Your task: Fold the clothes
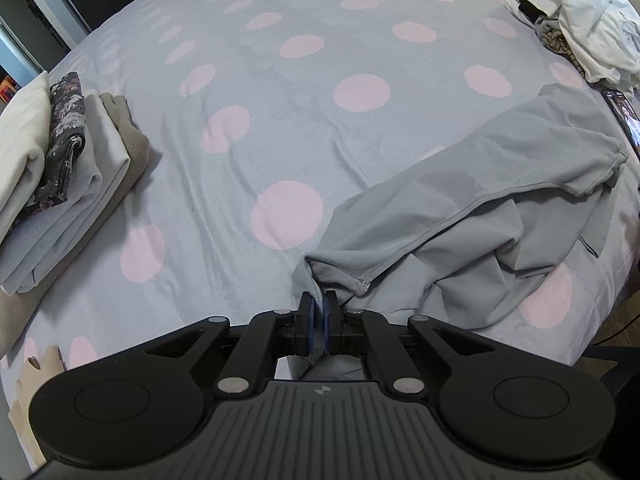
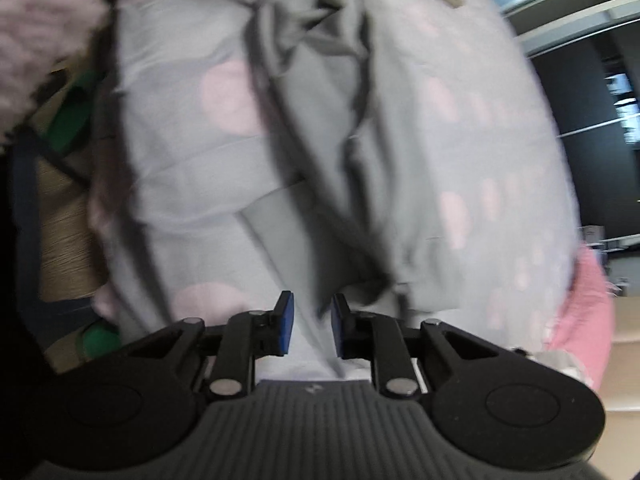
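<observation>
A grey garment (image 1: 480, 200) lies crumpled on the right part of the bed, on a grey cover with pink dots (image 1: 280, 80). My left gripper (image 1: 319, 300) is shut on a corner of this garment at its near left end. In the blurred right wrist view the same grey garment (image 2: 320, 140) runs in folds down the middle of the bed. My right gripper (image 2: 312, 312) is open, its blue pads a hand's width apart, with the garment's near end lying between and under the jaws.
A stack of folded clothes (image 1: 60, 184), cream, dark floral, grey and beige, sits at the bed's left edge. A heap of white unfolded clothes (image 1: 580, 20) lies at the far right. A phone (image 1: 626, 120) lies at the right edge. Shelving (image 2: 592, 60) stands beyond the bed.
</observation>
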The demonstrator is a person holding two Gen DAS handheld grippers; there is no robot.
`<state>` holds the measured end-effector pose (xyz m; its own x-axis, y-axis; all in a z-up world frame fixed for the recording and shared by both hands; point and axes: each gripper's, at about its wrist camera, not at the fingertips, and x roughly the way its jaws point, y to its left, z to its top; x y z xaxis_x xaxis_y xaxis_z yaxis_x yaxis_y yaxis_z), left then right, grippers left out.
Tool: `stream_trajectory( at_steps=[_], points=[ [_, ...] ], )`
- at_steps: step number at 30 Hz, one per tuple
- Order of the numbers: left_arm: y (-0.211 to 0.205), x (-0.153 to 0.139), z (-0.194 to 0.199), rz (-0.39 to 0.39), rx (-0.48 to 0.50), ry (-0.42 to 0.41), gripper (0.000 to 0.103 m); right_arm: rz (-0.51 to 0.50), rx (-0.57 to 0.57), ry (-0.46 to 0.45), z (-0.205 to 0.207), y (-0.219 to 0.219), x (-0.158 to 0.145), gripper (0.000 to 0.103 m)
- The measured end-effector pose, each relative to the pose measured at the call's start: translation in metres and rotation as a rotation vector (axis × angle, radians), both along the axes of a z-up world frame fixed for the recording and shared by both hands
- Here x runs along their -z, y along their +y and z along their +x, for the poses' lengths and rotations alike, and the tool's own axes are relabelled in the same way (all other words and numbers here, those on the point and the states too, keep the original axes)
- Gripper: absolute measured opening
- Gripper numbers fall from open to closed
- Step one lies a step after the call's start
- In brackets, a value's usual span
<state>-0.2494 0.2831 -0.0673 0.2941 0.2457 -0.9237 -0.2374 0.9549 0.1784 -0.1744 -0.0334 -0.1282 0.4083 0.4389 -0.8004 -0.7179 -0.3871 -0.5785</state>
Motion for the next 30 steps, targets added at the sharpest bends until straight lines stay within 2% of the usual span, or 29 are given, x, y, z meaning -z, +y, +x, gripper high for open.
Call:
stream_trajectory(
  at_steps=[2,5,19,24,30],
  points=[
    [0.001,0.001,0.000,-0.002,-0.003,0.002,0.002,0.054,0.002,-0.030,-0.001,0.001,-0.003,0.021],
    [0.000,0.002,0.001,-0.002,-0.004,0.011,0.002,0.093,0.001,-0.026,-0.002,0.008,-0.007,0.021],
    [-0.004,0.009,0.006,0.002,0.017,0.040,0.002,0.153,0.012,-0.044,-0.023,0.047,0.009,0.021],
    [-0.003,0.010,0.007,0.000,0.016,0.045,0.002,0.163,0.034,-0.095,-0.025,0.052,0.013,0.022],
    [-0.005,0.012,0.009,0.004,0.028,0.052,0.002,0.158,0.053,-0.084,-0.023,0.054,0.015,0.021]
  ],
)
